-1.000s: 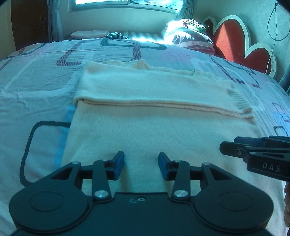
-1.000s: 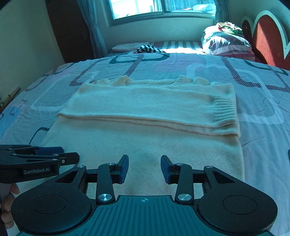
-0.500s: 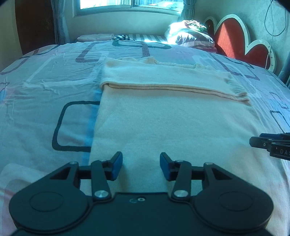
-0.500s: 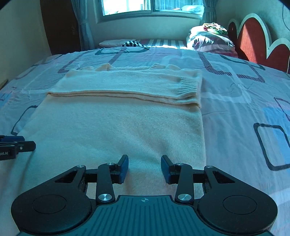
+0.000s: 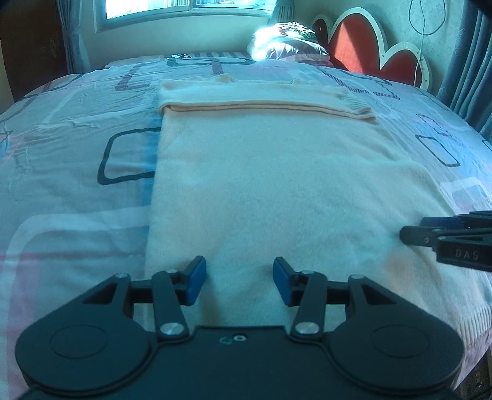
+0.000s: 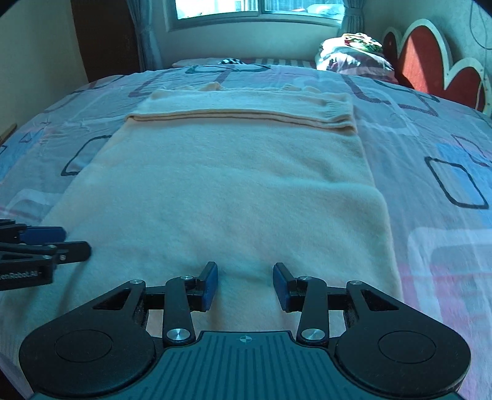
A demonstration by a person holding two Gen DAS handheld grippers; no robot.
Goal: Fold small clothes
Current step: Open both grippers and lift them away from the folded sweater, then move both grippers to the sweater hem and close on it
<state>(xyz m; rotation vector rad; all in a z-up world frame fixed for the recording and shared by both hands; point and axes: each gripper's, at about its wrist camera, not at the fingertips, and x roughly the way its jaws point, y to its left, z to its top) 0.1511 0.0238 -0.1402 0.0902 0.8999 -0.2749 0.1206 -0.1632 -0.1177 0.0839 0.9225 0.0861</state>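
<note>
Two hand-held grippers hover low over the near end of a cream sweater: the left hand-held gripper (image 5: 236,283) over the near-left part, the right hand-held gripper (image 6: 245,286) over the near-right part. Each has its blue-padded fingers spread apart with only knit fabric showing in the gap below; nothing is pinched. The left one's jaws are widening slightly, with nothing between them. In the left wrist view the right tool's dark fingertips come in from the right edge above the fabric; in the right wrist view the left tool comes in from the left edge in the same way.

The cream sweater (image 5: 276,184) lies flat on the bed, running lengthwise away from the cameras. Its sleeves (image 6: 246,109) are folded across the far, upper part of the body, forming a raised band with a ribbed cuff (image 6: 336,109) at its right end. The neckline is at the far edge.

Beneath it is a bedsheet (image 5: 77,160) in pale pink and blue with dark rounded-rectangle outlines. Beyond, a bundle of bedding (image 6: 353,54) sits by a red scalloped headboard (image 6: 430,67), under a sunlit window (image 6: 255,9).
</note>
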